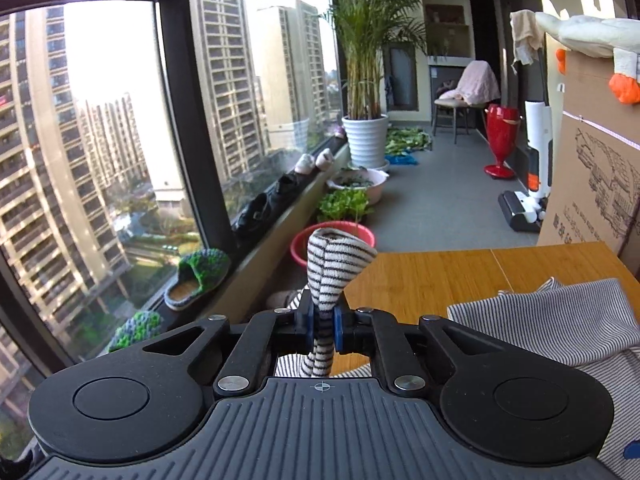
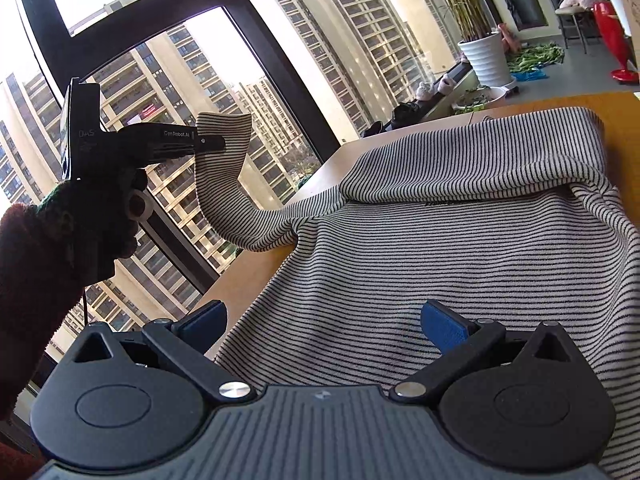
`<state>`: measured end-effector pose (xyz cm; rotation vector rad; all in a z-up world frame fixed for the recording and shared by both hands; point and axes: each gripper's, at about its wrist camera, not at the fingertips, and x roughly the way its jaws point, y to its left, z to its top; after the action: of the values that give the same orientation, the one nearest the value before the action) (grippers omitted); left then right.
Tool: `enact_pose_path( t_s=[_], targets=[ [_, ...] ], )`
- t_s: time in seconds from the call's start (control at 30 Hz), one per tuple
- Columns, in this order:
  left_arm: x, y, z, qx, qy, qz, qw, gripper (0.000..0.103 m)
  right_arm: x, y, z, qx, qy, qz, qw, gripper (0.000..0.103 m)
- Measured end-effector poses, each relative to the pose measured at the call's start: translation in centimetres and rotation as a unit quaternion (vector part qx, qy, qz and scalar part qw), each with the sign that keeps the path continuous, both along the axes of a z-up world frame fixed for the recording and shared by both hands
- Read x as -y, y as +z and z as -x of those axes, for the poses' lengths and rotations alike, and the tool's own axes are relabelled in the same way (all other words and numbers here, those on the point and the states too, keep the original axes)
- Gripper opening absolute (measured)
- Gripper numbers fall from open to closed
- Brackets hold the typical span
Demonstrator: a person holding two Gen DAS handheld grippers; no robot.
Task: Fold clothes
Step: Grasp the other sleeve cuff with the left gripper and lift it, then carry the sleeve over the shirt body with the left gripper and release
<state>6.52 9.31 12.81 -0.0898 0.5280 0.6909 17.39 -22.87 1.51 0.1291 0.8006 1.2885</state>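
Nearest the lens, the left gripper [image 1: 323, 330] had its blue pads pressed together on the cuff of a striped sleeve [image 1: 334, 264], which stood up in a rolled tuft beyond the fingers. The right wrist view showed that same sleeve [image 2: 224, 176] raised out past the table edge toward the window, with the rest of the striped sweater [image 2: 460, 240] lying on the wooden table [image 1: 440, 276], its upper part already turned over in a thick fold. The right gripper [image 2: 324, 326] hung low over the sweater's body with its jaws spread wide, holding nothing. The likely trouble was the narrow pinch: only a small bunch of cuff sat between the pads, so a pull across the body could let it slip free, or drag the shoulder and spoil the fold already made, since nothing pinned the cloth down. On the balcony floor beyond, a pink basin [image 1: 334, 240] sat behind the tuft, its contents hidden; a paler basin [image 1: 360, 184] held leafy greens, and a white ribbed pot [image 1: 366, 136] held a tall palm [image 1: 368, 32].
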Motion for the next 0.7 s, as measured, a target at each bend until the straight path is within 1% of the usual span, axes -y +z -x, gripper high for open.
enact_pose_path(
  t_s=[0.13,0.27,0.33,0.47,0.53,0.6,0.7],
  targets=[
    [1.5,1.8,-1.6,0.040,-0.033,0.014,0.9986,0.009,0.1,0.0,-0.1,-0.001,-0.003,-0.002,1.000,0.103],
    [4.1,3.1,-3.7,0.081,-0.081,0.026,0.9931,0.009,0.0,0.0,-0.2,-0.001,-0.005,0.000,1.000,0.103],
    [5.7,3.7,-5.3,0.088,-0.109,0.021,0.9900,0.009,0.0,-0.1,-0.3,-0.002,-0.007,0.001,1.000,0.103],
    [9.1,4.7,-9.2,0.091,-0.164,0.010,0.9821,0.009,0.1,-0.2,-0.5,-0.004,-0.016,0.006,1.000,0.103],
    [11.0,4.7,-11.2,0.087,-0.192,0.018,0.9773,0.009,0.1,-0.3,-0.7,-0.006,-0.024,0.009,1.000,0.103],
    [12.7,4.4,-12.9,0.078,-0.218,0.025,0.9725,0.009,0.1,-0.3,-0.9,-0.006,-0.032,0.009,0.999,0.103],
    [15.9,3.3,-15.5,0.056,-0.260,0.016,0.9637,0.010,0.2,-0.4,-1.2,-0.007,-0.040,0.013,0.999,0.103]
  ],
)
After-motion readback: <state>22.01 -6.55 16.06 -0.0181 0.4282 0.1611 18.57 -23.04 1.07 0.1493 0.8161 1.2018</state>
